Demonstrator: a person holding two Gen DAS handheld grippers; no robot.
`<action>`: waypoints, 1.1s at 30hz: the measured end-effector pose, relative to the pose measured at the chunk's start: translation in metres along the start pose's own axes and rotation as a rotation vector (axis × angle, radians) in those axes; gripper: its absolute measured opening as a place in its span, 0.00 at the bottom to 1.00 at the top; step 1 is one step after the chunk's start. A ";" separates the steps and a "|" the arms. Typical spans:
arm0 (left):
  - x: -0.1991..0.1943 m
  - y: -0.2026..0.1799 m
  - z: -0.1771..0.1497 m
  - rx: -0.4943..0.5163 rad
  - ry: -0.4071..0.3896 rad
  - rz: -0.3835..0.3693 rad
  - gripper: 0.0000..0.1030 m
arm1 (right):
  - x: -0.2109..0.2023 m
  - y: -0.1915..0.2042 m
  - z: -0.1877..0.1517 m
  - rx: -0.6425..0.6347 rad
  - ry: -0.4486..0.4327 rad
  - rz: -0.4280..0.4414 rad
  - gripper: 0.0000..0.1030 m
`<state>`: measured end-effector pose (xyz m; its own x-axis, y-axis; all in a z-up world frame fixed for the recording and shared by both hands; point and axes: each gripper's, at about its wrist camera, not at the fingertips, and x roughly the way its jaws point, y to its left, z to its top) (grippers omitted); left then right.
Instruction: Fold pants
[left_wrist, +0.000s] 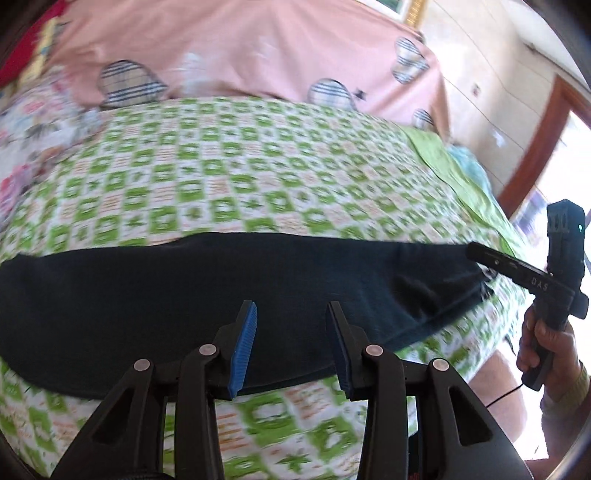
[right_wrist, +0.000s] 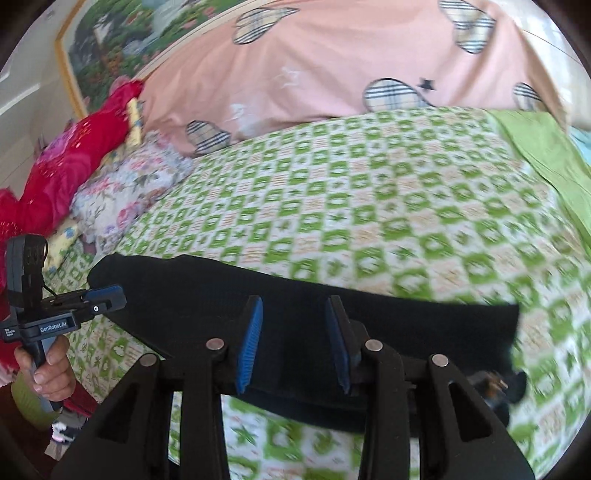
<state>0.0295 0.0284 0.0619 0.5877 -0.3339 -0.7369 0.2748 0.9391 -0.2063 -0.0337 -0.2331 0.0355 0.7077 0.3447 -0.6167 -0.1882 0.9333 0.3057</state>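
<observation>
Pants (left_wrist: 207, 295), dark and laid in a long flat band, stretch across the near part of the bed (left_wrist: 258, 170), whose green-and-white checked cover runs back to a pink quilt (left_wrist: 236, 48) with plaid hearts. A floral pillow (right_wrist: 129, 184) and red bedding (right_wrist: 70, 162) lie at the far left in the right wrist view. The left gripper (left_wrist: 291, 343) hovers over the near edge of the pants, its 2 blue-padded jaws spread with nothing between them. The right gripper (right_wrist: 293, 343) hangs likewise over the cloth, jaws spread and empty, held by a hand (left_wrist: 546, 347).
</observation>
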 end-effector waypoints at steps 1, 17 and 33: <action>0.004 -0.006 0.001 0.019 0.008 -0.009 0.38 | -0.003 -0.003 -0.003 0.011 -0.002 -0.006 0.36; 0.076 -0.099 -0.011 0.484 0.212 -0.147 0.41 | -0.024 -0.048 -0.063 0.200 0.030 -0.058 0.36; 0.115 -0.104 -0.020 0.691 0.317 -0.125 0.28 | -0.015 -0.080 -0.059 0.364 0.008 -0.023 0.36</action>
<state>0.0528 -0.1062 -0.0142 0.3038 -0.2974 -0.9051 0.7989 0.5972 0.0719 -0.0697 -0.3068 -0.0225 0.7036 0.3261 -0.6314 0.0831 0.8447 0.5288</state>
